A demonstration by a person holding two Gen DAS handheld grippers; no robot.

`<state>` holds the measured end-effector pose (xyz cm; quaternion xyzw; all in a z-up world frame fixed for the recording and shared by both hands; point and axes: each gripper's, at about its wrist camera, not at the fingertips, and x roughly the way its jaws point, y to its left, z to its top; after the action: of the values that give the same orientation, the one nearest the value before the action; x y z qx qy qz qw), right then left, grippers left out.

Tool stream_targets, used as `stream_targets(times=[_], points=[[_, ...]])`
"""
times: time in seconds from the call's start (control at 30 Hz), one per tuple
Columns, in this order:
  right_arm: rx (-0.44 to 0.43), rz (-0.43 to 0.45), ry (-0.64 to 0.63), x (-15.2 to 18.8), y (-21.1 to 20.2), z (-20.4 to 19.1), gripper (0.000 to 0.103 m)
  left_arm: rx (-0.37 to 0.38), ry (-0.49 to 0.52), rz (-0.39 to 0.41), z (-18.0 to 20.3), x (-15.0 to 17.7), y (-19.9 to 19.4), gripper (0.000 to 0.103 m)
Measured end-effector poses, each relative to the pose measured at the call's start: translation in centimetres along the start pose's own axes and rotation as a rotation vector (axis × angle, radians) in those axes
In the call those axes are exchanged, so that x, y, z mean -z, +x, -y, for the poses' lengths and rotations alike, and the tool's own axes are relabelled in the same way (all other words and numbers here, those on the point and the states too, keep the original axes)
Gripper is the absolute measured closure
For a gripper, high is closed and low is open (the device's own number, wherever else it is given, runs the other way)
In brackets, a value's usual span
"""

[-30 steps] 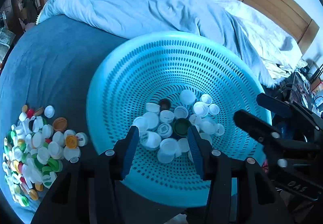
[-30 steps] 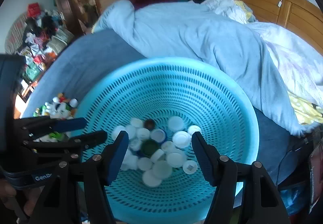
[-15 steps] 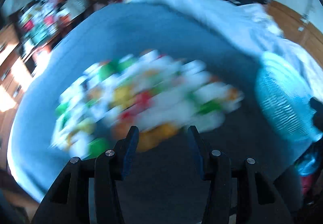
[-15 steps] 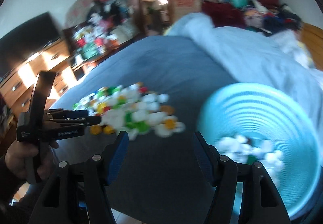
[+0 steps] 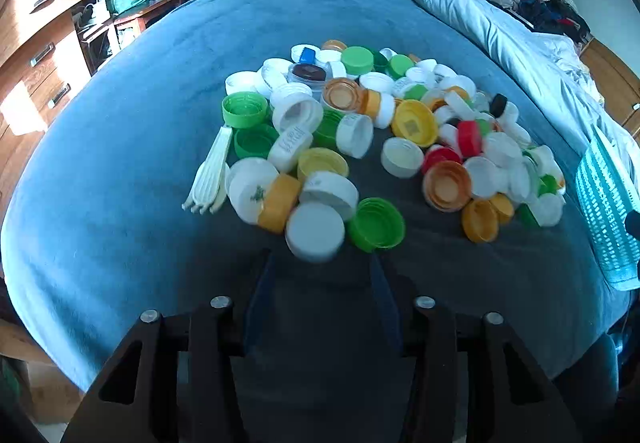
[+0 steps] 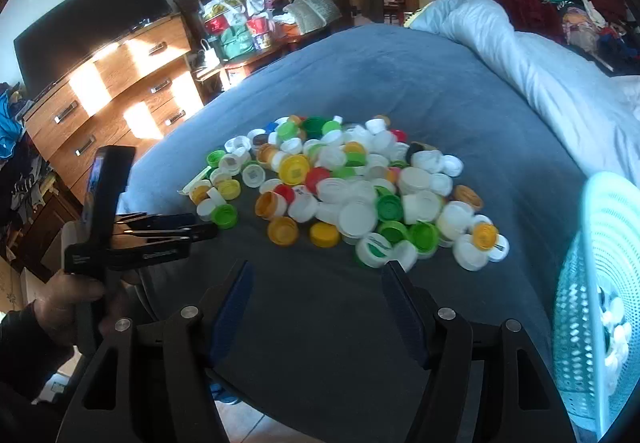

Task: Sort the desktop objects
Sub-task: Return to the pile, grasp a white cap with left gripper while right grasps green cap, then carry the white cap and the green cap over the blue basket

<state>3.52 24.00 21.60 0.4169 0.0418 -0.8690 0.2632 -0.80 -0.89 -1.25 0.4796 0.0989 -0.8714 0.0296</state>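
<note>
A heap of bottle caps [image 5: 384,135], white, green, yellow, orange and red, lies on the blue bedspread [image 5: 160,115]; it also shows in the right wrist view [image 6: 348,187]. My left gripper [image 5: 320,263] is open and empty, just short of a white cap [image 5: 315,232] at the heap's near edge. My right gripper [image 6: 316,271] is open and empty, in front of the heap. The left gripper shows in the right wrist view [image 6: 200,227], left of the heap. A turquoise perforated basket [image 6: 600,283] with white caps stands at the right; its rim shows in the left wrist view [image 5: 604,199].
White plastic forks [image 5: 210,175] lie at the heap's left side. A pale blue duvet [image 6: 540,67] is bunched behind the heap. A wooden dresser [image 6: 120,99] with a dark TV [image 6: 88,23] and a cluttered desk stand left of the bed.
Both grippers have swung left from over the basket to face the cap heap. The basket now sits at the right edge of both views. Both stay open and empty.
</note>
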Motion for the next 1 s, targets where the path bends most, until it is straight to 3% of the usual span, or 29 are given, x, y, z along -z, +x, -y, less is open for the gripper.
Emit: stream_targets(times=[0.03,0.13,0.37,0.47,0.6,0.77,0.8,1.0], points=[[-0.008,-0.004,-0.002,-0.2,0.4,-0.2,0.041,0.002,0.000,0.002,-0.2,-0.1,-0.1,0.081],[-0.049,-0.019,-0.022,-0.7,2.7,-1.3,0.048,0.016,-0.017,0.022,-1.0,-0.3,-1.0,0.082],[-0.215,-0.084,-0.115,-2.0,9.6,-6.1,0.050,0.013,-0.083,0.054,-3.7,0.1,-3.2,0.082],[-0.230,-0.109,-0.127,-2.7,12.9,-7.4,0.053,0.023,-0.096,0.054,-4.1,-0.2,-3.2,0.082],[-0.186,-0.134,-0.152,-3.4,16.1,-8.2,0.056,0.040,-0.092,0.053,-4.4,-0.4,-3.3,0.081],[-0.175,-0.122,-0.177,-3.8,17.3,-8.6,0.059,0.050,-0.100,0.044,-4.7,-0.2,-3.3,0.081],[-0.167,-0.119,-0.175,-3.8,17.2,-8.6,0.072,0.050,-0.100,0.044,-4.8,-0.2,-3.3,0.081],[-0.157,-0.097,-0.157,-3.7,13.7,-8.1,0.071,0.052,-0.088,0.083,-4.0,-0.4,-4.8,0.081]])
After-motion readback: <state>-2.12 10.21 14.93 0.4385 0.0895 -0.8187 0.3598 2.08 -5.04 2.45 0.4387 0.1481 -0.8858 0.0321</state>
